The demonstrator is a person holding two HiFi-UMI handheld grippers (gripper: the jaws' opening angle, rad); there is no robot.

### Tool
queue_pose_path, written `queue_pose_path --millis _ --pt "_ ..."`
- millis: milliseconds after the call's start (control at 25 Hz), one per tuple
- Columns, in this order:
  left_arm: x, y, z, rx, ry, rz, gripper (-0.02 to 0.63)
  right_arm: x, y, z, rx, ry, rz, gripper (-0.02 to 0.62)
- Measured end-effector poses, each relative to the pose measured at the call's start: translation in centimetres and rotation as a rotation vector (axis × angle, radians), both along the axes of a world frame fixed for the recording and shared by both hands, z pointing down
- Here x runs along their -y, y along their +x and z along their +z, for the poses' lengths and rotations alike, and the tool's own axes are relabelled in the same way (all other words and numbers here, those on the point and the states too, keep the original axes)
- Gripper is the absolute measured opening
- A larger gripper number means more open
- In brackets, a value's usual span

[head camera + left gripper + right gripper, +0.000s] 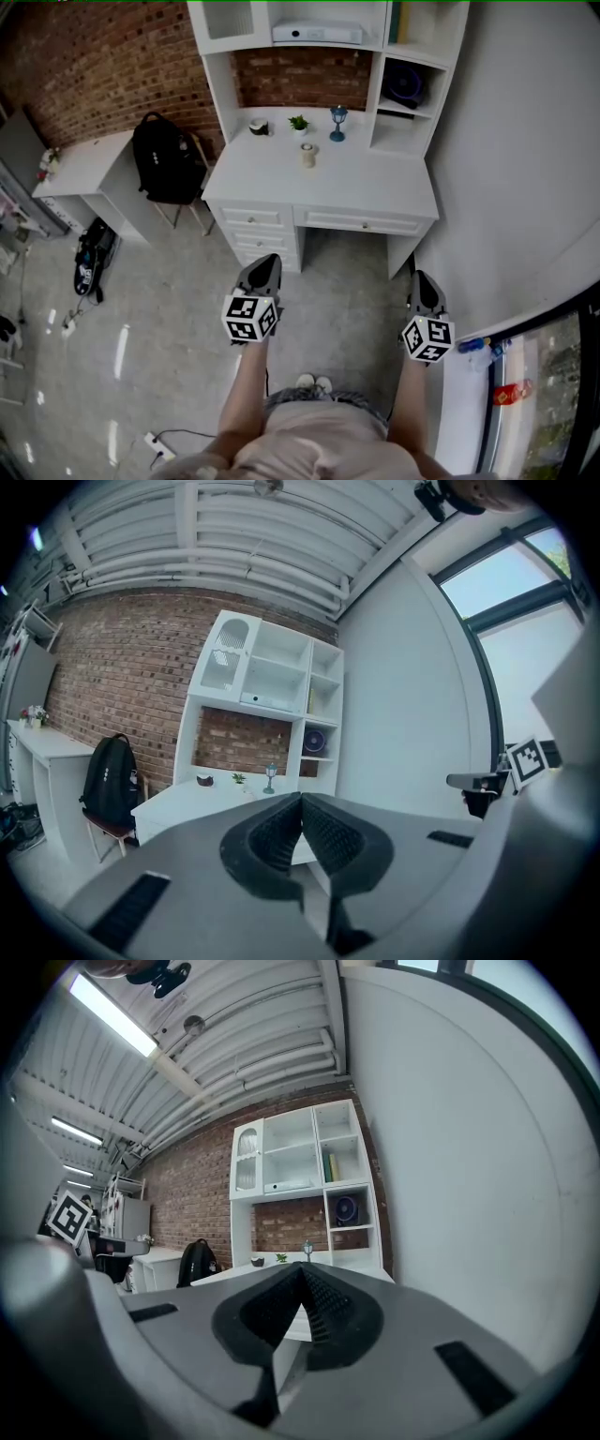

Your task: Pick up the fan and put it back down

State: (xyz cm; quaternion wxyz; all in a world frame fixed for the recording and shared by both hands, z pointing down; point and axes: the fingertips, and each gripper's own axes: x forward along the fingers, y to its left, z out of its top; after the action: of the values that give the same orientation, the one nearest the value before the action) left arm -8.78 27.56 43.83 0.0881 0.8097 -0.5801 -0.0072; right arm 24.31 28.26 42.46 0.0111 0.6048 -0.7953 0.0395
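Left gripper point(265, 264) and right gripper point(422, 281), held level over the floor point(169, 319) in front of the white table point(375, 183), each with jaws closed together and empty. The fan point(405, 84) stands in a right-hand cubby of the shelf unit point(216, 80) above the table, well apart from both grippers.

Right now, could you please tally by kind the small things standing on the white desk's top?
Potted plant: 1
Blue stemmed ornament: 1
Beige cylinder: 1
Dark round item: 1
Total: 4
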Motion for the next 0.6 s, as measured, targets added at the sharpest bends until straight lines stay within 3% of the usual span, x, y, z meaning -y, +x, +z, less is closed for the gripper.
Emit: queue_pose_path --millis 240,400,600 --pt "-0.3 0.5 0.5 -0.025 -0.004 0.032 0.028 -0.1 -0.5 0.5 -0.001 -0.014 -0.015 0.015" --pt "-0.7 1.2 0.3 -0.042 0.015 0.088 0.029 -0.2 -0.5 0.6 -0.003 -0.02 -0.013 0.015" --pt "-0.9 1.1 -0.5 -0.046 0.052 0.094 0.032 -0.2 -0.5 0.5 -0.003 -0.023 -0.005 0.015"
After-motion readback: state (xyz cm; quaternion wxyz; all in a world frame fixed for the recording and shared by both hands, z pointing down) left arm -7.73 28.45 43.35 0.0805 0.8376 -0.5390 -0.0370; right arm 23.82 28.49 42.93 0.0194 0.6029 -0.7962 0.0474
